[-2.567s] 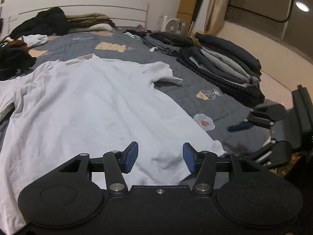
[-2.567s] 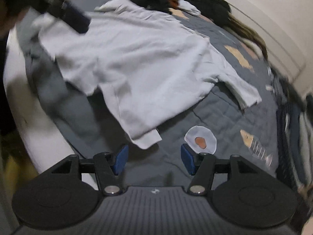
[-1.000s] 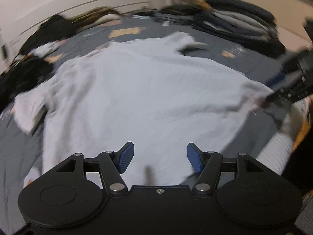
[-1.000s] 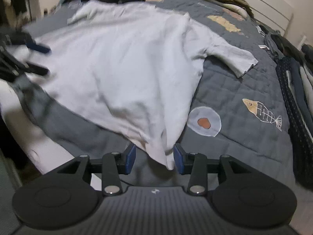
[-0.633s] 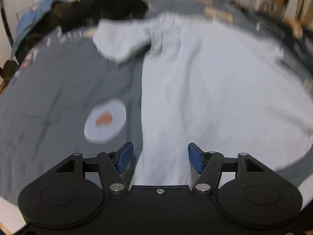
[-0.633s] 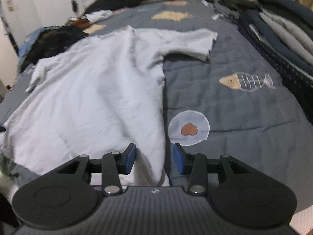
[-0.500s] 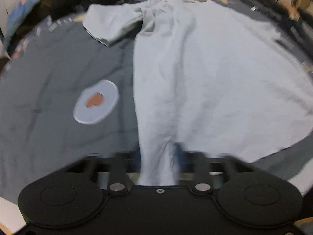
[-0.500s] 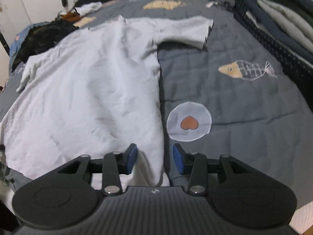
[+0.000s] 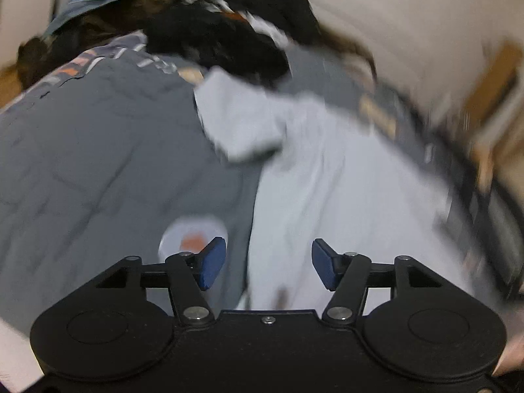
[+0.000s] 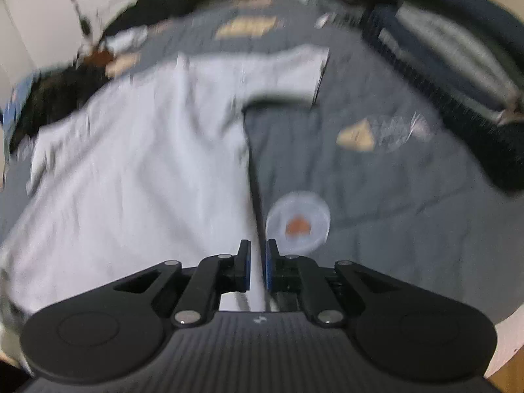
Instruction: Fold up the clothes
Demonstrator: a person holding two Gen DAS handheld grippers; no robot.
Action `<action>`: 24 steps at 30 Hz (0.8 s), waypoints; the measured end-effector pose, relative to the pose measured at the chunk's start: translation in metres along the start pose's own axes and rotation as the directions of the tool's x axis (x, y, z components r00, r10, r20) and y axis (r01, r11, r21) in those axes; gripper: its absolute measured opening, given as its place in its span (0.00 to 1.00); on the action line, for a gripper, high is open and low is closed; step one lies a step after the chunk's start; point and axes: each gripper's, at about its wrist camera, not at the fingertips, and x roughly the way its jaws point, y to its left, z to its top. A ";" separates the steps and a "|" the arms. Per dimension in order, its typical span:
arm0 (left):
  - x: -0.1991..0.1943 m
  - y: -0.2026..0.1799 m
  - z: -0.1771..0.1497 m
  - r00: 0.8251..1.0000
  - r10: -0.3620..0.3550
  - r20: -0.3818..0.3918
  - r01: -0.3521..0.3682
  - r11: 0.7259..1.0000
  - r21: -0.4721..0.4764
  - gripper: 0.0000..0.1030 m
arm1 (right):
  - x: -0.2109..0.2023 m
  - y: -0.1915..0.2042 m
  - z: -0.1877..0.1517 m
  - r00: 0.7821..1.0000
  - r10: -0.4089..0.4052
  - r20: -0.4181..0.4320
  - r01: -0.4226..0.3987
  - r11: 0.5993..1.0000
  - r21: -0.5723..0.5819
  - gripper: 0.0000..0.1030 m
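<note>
One shirt, two grippers, three quilt motifs countable on one bed.

One white T-shirt lies spread on one grey quilt, with two short sleeves visible, one to each side. Two grippers appear: the left gripper, its two blue pads set wide apart, and the right gripper, its two pads pressed onto one hem corner of the shirt. On the quilt the right wrist view shows one fried-egg patch, one fish patch and one tan patch. One row of folded dark clothes lines the right edge; one dark heap sits at the head. Blur prevents counting the garments within either.
</note>
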 end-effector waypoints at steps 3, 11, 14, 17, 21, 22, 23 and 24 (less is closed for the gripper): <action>0.032 0.022 0.030 0.998 -0.057 0.031 0.060 0.988 -0.139 0.54 | -0.003 0.014 0.021 0.998 0.017 0.065 -0.016 1.000 -0.012 0.19; 0.128 0.054 0.047 0.996 -0.087 0.021 0.088 0.905 -0.417 0.47 | 0.071 0.091 0.072 0.960 0.251 0.120 -0.244 0.967 -0.069 0.40; 0.152 0.062 0.041 0.997 -0.077 0.016 0.075 0.874 -0.481 0.47 | 0.103 0.106 0.065 0.957 0.274 0.090 -0.265 0.959 -0.103 0.41; 0.167 0.068 0.043 0.996 -0.072 0.059 0.092 0.841 -0.533 0.47 | 0.120 0.102 0.046 0.949 0.310 0.063 -0.304 0.949 -0.087 0.41; 0.174 0.077 0.052 0.993 -0.032 0.112 0.091 0.812 -0.576 0.14 | 0.128 0.095 0.039 0.955 0.293 0.041 -0.290 0.955 -0.068 0.41; 0.174 0.079 0.054 0.992 -0.018 0.124 0.088 0.806 -0.585 0.10 | 0.129 0.093 0.037 0.957 0.289 0.036 -0.286 0.956 -0.063 0.41; 0.172 0.079 0.059 0.992 0.001 0.128 0.073 0.820 -0.568 0.08 | 0.131 0.091 0.035 0.958 0.284 0.031 -0.282 0.958 -0.058 0.41; 0.165 0.078 0.066 0.989 0.023 0.143 0.059 0.838 -0.543 0.07 | 0.131 0.088 0.037 0.958 0.284 0.036 -0.282 0.958 -0.043 0.41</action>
